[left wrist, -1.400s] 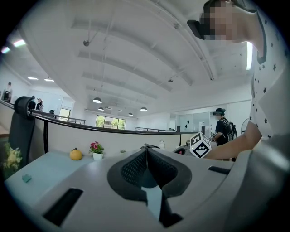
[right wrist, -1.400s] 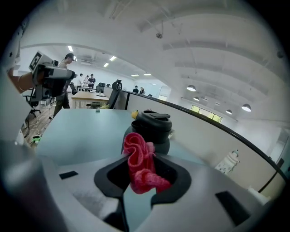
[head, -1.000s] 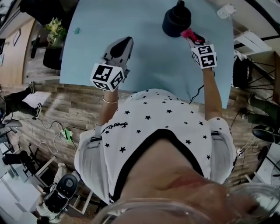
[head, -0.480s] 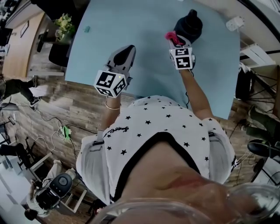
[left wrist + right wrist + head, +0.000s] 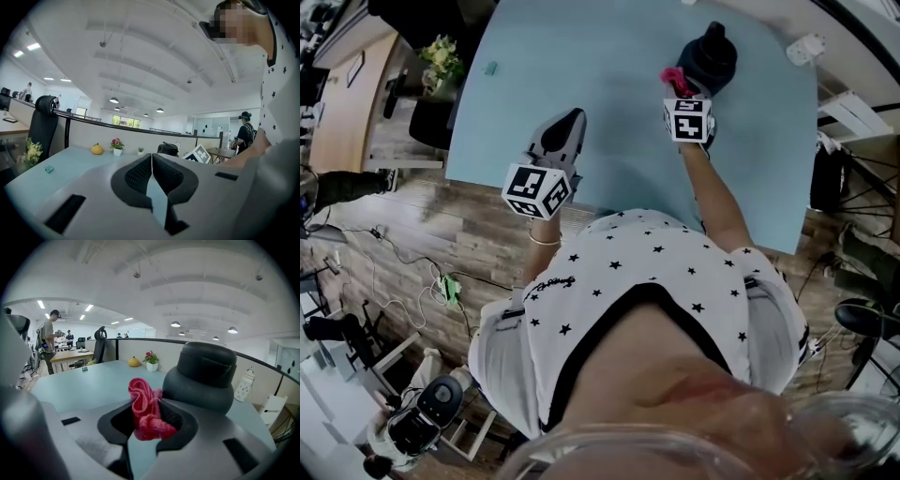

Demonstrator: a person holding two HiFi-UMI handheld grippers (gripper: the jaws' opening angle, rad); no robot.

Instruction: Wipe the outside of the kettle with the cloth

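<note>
A dark grey kettle (image 5: pixel 710 58) (image 5: pixel 201 376) stands at the far right of the light blue table (image 5: pixel 609 84). My right gripper (image 5: pixel 684 91) (image 5: pixel 146 416) is shut on a crumpled pink-red cloth (image 5: pixel 675 79) (image 5: pixel 146 411), and the cloth lies against the kettle's left side. My left gripper (image 5: pixel 567 127) (image 5: pixel 152 166) hovers over the table's near edge, well left of the kettle, with its jaws shut on nothing. In the left gripper view the kettle (image 5: pixel 168 149) shows small beyond the jaws.
A white lantern-shaped object (image 5: pixel 804 48) (image 5: pixel 243 384) sits at the far right corner. A yellow fruit (image 5: pixel 134 362) and a small flower pot (image 5: pixel 151 361) stand by the partition. A small green item (image 5: pixel 490 67) lies at the table's left.
My right gripper carried the cloth from the kettle's right side round to its left side, then settled there. The left gripper has stayed over the near edge.
</note>
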